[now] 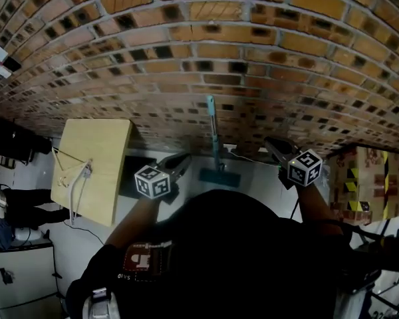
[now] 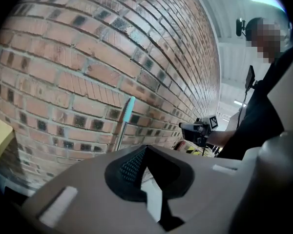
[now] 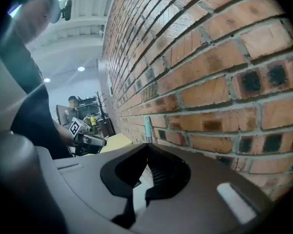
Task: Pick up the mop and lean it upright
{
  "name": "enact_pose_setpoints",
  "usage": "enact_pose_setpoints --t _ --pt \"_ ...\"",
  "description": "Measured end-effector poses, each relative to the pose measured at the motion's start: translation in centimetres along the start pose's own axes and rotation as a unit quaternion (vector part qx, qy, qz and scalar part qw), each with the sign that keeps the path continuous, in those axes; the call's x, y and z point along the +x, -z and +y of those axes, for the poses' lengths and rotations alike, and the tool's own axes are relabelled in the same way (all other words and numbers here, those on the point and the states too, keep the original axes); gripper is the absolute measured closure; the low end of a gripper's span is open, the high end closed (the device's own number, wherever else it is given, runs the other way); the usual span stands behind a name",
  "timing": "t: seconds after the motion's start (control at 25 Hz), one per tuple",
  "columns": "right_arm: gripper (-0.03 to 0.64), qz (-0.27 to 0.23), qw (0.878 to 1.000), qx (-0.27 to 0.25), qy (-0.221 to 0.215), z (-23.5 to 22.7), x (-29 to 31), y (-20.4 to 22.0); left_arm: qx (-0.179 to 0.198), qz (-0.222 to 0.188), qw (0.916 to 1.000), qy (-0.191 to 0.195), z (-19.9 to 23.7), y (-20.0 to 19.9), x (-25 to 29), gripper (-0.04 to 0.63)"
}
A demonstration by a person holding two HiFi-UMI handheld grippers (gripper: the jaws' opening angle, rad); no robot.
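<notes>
Pale wooden board [image 1: 96, 165] at far left, by the red brick wall [image 1: 206, 65]. Your left gripper [image 1: 179, 163] — jaws together, empty. Between your grippers stands the teal-handled mop [image 1: 213, 135], flat head down, handle propped on the brick, which holds it upright. Your right gripper [image 1: 274, 148] — closed too, holding nothing.

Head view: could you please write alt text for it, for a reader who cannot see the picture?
A mop with a teal handle stands upright against a brick wall, its head on the floor. The person's left gripper and right gripper are on either side of it, both shut and not touching it. A pale wooden board is at the left.
</notes>
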State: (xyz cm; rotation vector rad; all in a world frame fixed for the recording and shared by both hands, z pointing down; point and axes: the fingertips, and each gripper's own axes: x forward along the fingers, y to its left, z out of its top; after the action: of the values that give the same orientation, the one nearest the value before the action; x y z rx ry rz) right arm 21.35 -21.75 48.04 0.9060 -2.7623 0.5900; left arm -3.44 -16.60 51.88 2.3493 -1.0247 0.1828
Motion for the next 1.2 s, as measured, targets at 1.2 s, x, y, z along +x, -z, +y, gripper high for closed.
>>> enact_pose_setpoints --t 1.2 --pt "0.601 0.033 0.993 0.075 0.085 -1.8 5.0 6.2 0.072 0.195 0.9745 0.086 10.4 12.7 12.8 0.452"
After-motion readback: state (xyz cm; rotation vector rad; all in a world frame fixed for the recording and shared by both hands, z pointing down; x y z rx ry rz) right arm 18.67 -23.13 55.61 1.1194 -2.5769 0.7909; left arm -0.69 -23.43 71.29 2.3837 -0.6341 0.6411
